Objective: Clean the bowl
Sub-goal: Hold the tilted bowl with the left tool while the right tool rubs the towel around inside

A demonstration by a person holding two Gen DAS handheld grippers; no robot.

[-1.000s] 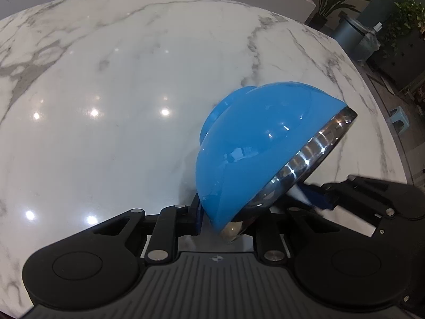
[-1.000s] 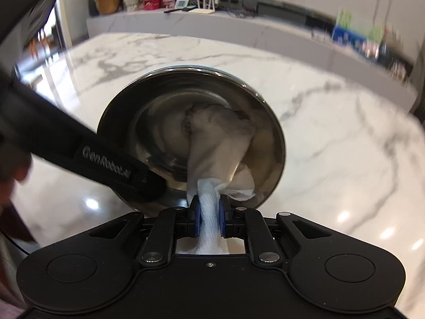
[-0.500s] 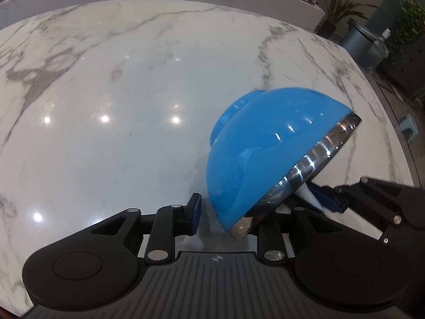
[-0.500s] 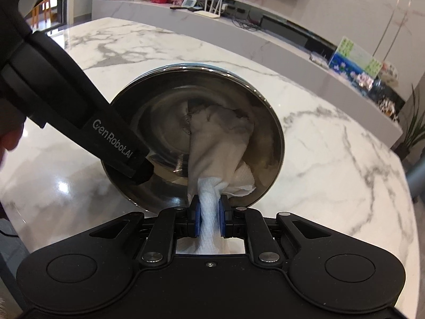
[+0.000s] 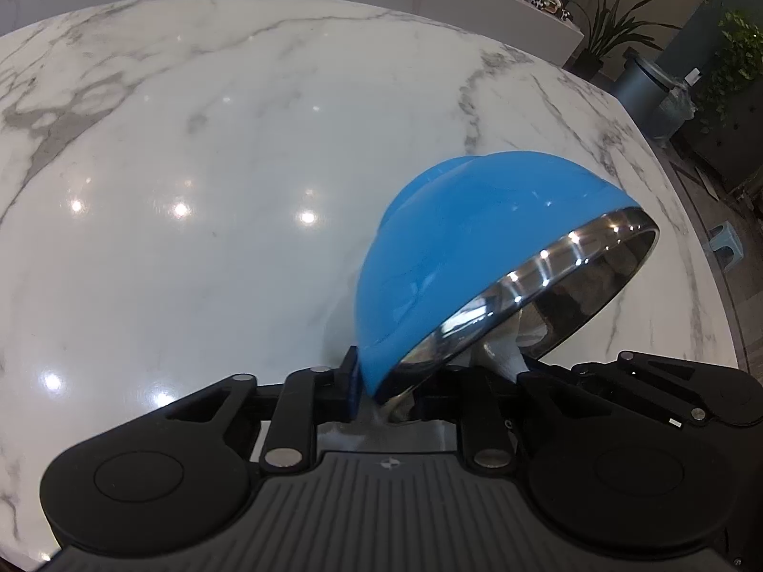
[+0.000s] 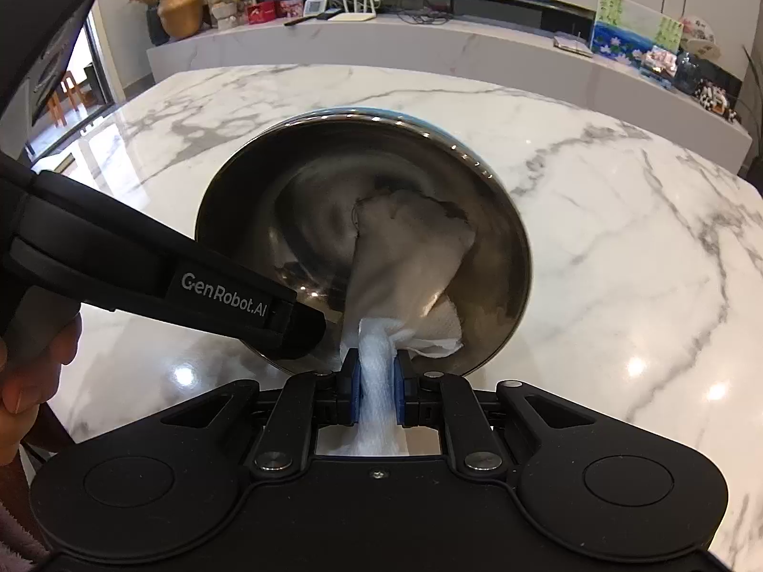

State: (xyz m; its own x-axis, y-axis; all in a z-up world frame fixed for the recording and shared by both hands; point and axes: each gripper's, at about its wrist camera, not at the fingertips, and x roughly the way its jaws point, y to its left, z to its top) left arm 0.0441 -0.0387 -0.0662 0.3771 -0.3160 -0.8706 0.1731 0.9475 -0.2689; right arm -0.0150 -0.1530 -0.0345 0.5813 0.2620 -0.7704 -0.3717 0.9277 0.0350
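A bowl [image 5: 458,257], blue outside and shiny steel inside, is held tilted above the marble table, its mouth turned to the right. My left gripper [image 5: 386,393] is shut on the bowl's lower rim. In the right wrist view the steel inside of the bowl [image 6: 324,200] faces me, and the left gripper [image 6: 291,321] reaches in from the left onto its rim. My right gripper [image 6: 376,383] is shut on a white paper towel [image 6: 405,262] whose crumpled end presses against the bowl's inner wall. A bit of the towel [image 5: 505,357] shows under the rim in the left wrist view.
The white marble table [image 5: 190,167] spreads wide beneath the bowl. A long marble counter [image 6: 429,43] with small items stands behind it. A grey bin [image 5: 653,95] and potted plants [image 5: 734,62] sit past the table's right edge. A hand [image 6: 33,372] holds the left gripper.
The bowl has tipped so its steel mouth shows more toward the right. The towel's end has shifted across the bowl's inner wall. Both grips stay shut.
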